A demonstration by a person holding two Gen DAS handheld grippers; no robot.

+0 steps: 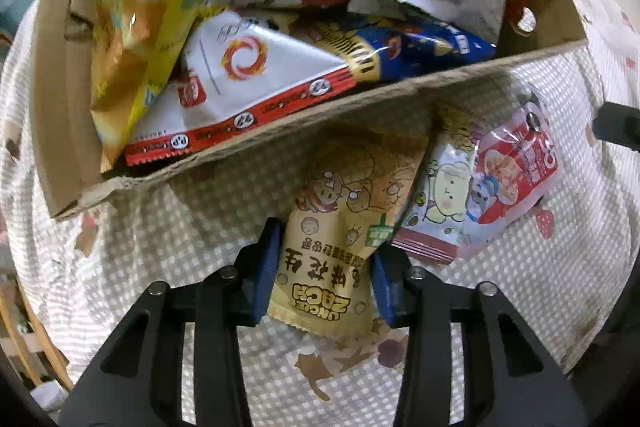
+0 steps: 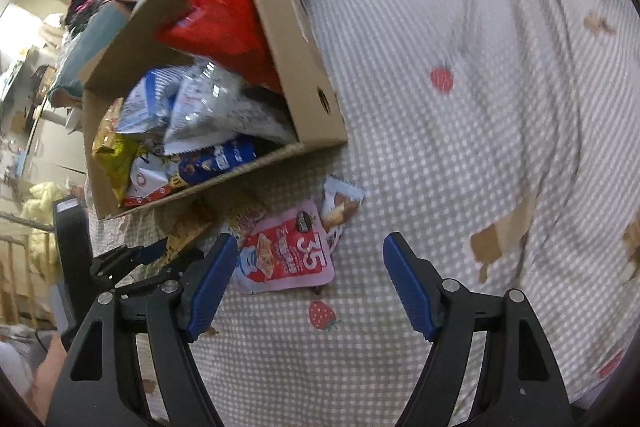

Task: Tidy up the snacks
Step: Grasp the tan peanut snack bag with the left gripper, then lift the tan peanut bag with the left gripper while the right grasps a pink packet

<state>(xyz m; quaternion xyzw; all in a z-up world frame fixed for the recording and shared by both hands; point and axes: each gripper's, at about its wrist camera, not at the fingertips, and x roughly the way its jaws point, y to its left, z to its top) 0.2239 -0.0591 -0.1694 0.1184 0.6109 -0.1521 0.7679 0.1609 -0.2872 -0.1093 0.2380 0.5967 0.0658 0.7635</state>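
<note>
Checked bedding [image 2: 460,155], white and grey with strawberries and small brown figures, covers the soft surface where everything lies; it looks like a bed rather than a desk. On it sits an open cardboard box [image 1: 64,75] already crammed with snack bags. Just outside the box's near wall three packets lie loose: a tan peanut packet [image 1: 340,227], a pale cartoon packet [image 1: 440,199] partly under it, and a pink pouch [image 2: 286,253] beside that. A fourth small blue-edged bar [image 2: 340,207] rests just beyond the pink pouch.

The left gripper [image 1: 326,275] points steeply down, and its fingers [image 1: 266,267] are clamped on the lower end of the tan peanut packet, which bulges between the blue pads. The packet's far end lies against the bedding by the box wall. The right gripper [image 2: 310,283] hovers over the pink pouch with its fingers wide apart and nothing between them; the pouch lies flat below, nearer the left finger [image 2: 212,279].

The step in hand appears to be picking up the loose peanut packet to put it in the box. Next, the left hand would need to lift it clear of the cardboard edge and find a gap among the packed bags. The right hand probably has to come lower and centre on the pink pouch before closing.
</note>
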